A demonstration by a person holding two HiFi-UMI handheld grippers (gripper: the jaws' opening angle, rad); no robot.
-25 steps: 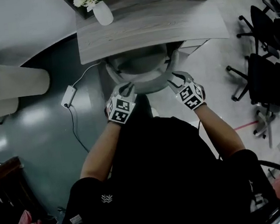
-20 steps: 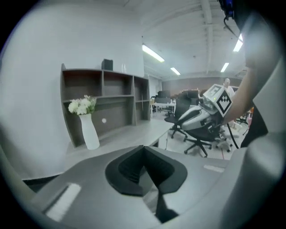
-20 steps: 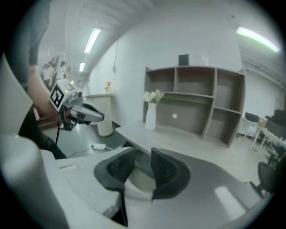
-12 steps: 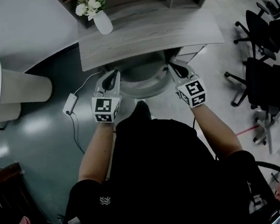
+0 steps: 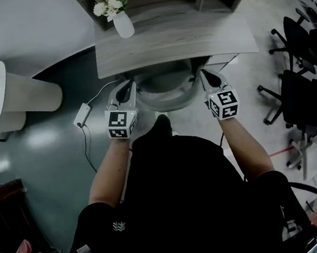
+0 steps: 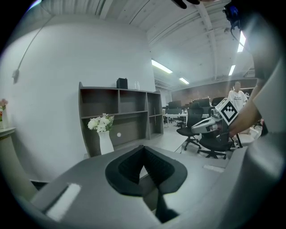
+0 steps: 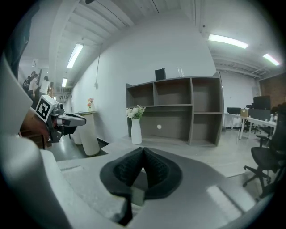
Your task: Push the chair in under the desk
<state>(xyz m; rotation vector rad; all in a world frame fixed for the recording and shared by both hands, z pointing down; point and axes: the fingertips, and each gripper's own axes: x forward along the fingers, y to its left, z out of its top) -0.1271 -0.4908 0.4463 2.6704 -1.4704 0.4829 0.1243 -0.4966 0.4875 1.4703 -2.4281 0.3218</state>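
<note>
Mostly tucked, the chair (image 5: 166, 97) juts past the desk (image 5: 177, 42) edge.

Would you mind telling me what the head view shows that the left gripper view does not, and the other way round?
Only the head view shows the chair, tucked partly under the desk, and the white adapter on the floor. Only the left gripper view shows the ceiling lights, a black box on top of the shelf, and the left tool with its jaws closed together on nothing. Both show the vase of flowers, the shelf, the right tool and the office chairs.
</note>
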